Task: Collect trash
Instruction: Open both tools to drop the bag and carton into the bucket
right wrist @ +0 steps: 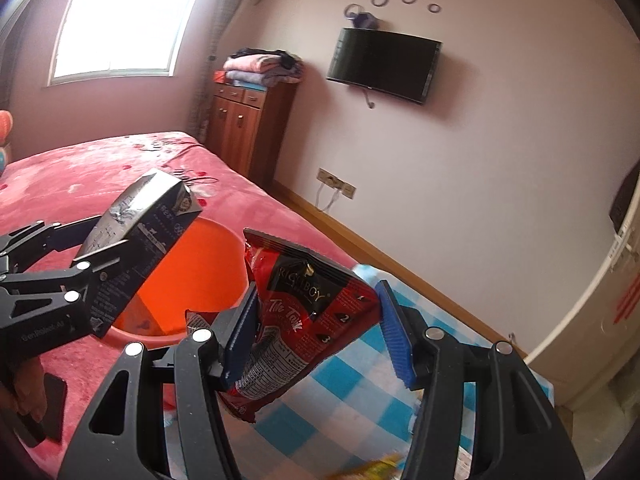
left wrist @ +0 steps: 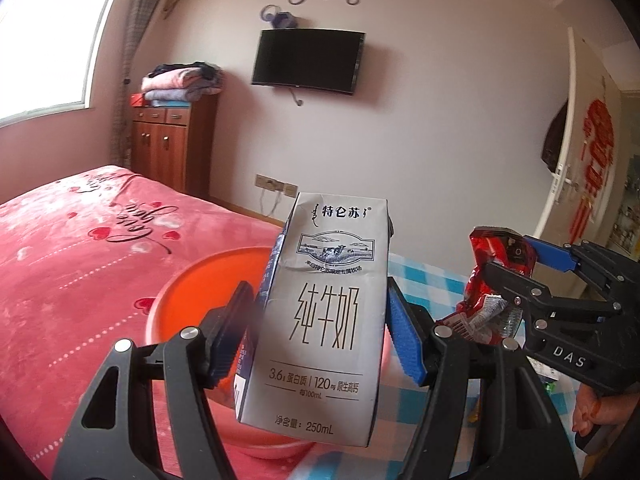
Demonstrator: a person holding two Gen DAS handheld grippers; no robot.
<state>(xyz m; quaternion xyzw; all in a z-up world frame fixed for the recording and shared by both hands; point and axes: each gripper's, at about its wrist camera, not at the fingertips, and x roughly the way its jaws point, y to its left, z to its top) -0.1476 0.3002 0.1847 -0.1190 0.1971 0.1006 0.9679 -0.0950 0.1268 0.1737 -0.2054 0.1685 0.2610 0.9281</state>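
Pink bed [left wrist: 80,248], orange basin [left wrist: 208,280] mid-frame: left tool [left wrist: 320,340] clamps the milk carton [left wrist: 324,312], right tool [right wrist: 316,336] pinches the snack bag [right wrist: 308,312], so I'd get both fully over the basin before letting go.

Pale walls are lit by a bright window [left wrist: 48,44]. A dark TV [left wrist: 308,61] is mounted up high, a wooden cabinet [left wrist: 172,142] is tucked beside the pink bed [left wrist: 80,240].

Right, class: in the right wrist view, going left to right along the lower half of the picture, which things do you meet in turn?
Grey milk carton held in the left gripper → orange plastic basin → red crinkled snack packet between the right gripper pads → blue-and-white checked cloth.
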